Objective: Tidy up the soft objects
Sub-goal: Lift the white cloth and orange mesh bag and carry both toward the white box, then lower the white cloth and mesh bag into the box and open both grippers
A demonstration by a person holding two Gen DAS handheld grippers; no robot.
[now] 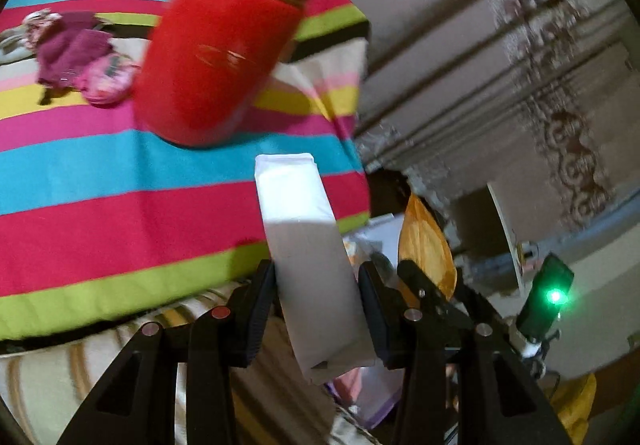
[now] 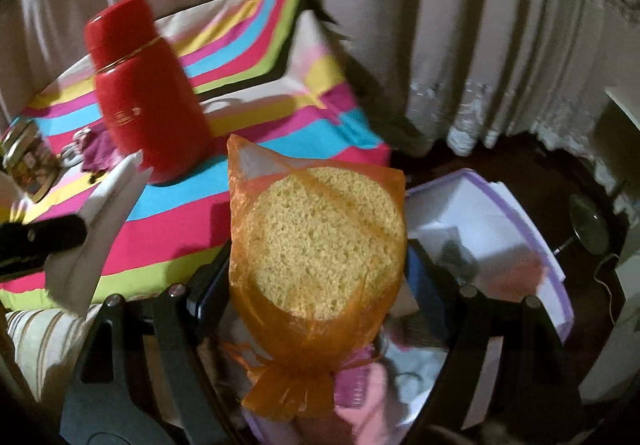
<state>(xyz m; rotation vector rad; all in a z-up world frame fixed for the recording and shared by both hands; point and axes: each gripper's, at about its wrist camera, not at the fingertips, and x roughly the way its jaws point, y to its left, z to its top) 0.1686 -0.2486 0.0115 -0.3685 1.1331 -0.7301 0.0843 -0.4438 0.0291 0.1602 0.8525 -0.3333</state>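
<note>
Sponge (image 2: 320,241), yellow and sealed in an orange film wrap, sits clamped between the pads of the right gripper (image 2: 320,265), its jaws set wide around it. It hangs just off the near edge of the striped cloth (image 2: 256,229), above the lilac-rimmed bin (image 2: 548,245). The left gripper (image 1: 316,309) holds a white packet (image 1: 304,237) at a narrower setting; the packet stands up out of the jaws and tilts toward the flask (image 1: 224,57), which stands on the striped cloth.

Hazards, as judged from this position:
- Film slip. The wrap is smooth and loose around the sponge; the pads may grip film rather than foam, so the sponge could slide out during a fast swing.
- Packet pivot. The packet is held low on its length, with most of it standing free. A quick roll of the wrist could let it rotate or drop.
- Flask strike. The flask is tall and close to the packet's tip. A sweep across the striped cloth could tip it.
- Gripper contact. Both loads travel near each other beside the cloth edge and could collide.

Markings: the flask carries a gold band and a gold emblem, too blurred to read. A printed tin (image 2: 30,161) left of the flask shows artwork only; no text is legible.
</note>
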